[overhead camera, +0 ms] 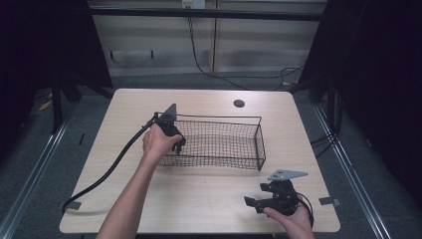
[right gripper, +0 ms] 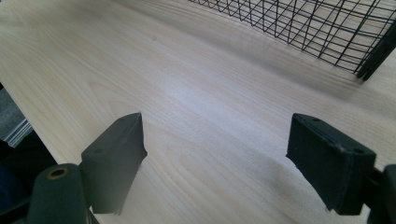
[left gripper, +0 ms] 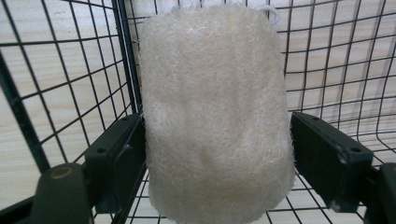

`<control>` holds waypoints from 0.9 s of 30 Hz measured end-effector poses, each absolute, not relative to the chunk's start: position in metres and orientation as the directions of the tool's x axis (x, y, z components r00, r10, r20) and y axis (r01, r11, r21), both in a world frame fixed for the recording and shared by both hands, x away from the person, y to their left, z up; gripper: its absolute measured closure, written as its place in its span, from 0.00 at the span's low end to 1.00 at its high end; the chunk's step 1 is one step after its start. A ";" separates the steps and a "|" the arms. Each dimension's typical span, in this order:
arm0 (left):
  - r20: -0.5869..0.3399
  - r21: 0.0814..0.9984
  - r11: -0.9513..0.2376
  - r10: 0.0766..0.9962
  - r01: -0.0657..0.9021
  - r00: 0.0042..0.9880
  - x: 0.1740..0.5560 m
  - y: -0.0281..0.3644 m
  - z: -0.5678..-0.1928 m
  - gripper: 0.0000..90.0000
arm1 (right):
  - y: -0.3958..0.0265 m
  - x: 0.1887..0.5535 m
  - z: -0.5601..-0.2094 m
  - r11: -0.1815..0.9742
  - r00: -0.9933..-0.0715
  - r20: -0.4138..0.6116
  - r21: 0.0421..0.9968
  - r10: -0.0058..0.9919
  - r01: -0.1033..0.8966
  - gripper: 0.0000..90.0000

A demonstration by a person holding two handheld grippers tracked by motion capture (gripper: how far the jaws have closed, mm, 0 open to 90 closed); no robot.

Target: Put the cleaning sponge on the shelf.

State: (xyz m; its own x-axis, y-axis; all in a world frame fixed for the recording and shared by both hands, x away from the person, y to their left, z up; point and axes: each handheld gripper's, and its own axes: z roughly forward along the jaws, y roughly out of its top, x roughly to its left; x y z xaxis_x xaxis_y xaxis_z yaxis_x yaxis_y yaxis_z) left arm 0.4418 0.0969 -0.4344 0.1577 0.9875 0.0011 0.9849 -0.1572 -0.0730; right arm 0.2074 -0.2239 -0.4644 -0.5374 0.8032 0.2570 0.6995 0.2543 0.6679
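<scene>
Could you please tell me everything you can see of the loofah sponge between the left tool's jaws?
The loofah sponge is a cream-white, roughly cylindrical pad of coarse, fibrous mesh, with a thin white loop at its top end. It stands lengthwise between the jaws of the left tool, which press its lower sides, and it looks dry and undeformed. It sits inside the black wire basket, near the end wall, over the light wooden table. Whether it rests on the basket floor is unclear.
</scene>
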 end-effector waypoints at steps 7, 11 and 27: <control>-0.022 -0.066 -0.182 0.983 0.981 0.181 0.442 0.099 -0.430 0.20 | -0.224 0.207 -0.464 0.249 -0.536 0.262 0.669 0.803 0.700 0.21; -0.073 -0.051 -0.187 0.980 0.981 0.183 0.441 0.103 -0.429 0.20 | -0.224 0.207 -0.464 0.249 -0.536 0.262 0.670 0.802 0.700 0.21; -0.124 0.014 -0.205 0.971 0.979 0.205 0.438 0.116 -0.410 0.25 | -0.224 0.208 -0.464 0.251 -0.535 0.257 0.670 0.805 0.699 0.21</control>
State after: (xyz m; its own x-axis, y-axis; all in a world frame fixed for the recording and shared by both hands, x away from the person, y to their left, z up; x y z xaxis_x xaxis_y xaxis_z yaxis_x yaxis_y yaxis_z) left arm 0.4381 0.1160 -0.4101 0.2048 0.9709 -0.1237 0.9787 -0.2047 0.0137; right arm 0.2076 -0.2237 -0.4642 -0.5354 0.8046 0.2567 0.6988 0.2513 0.6697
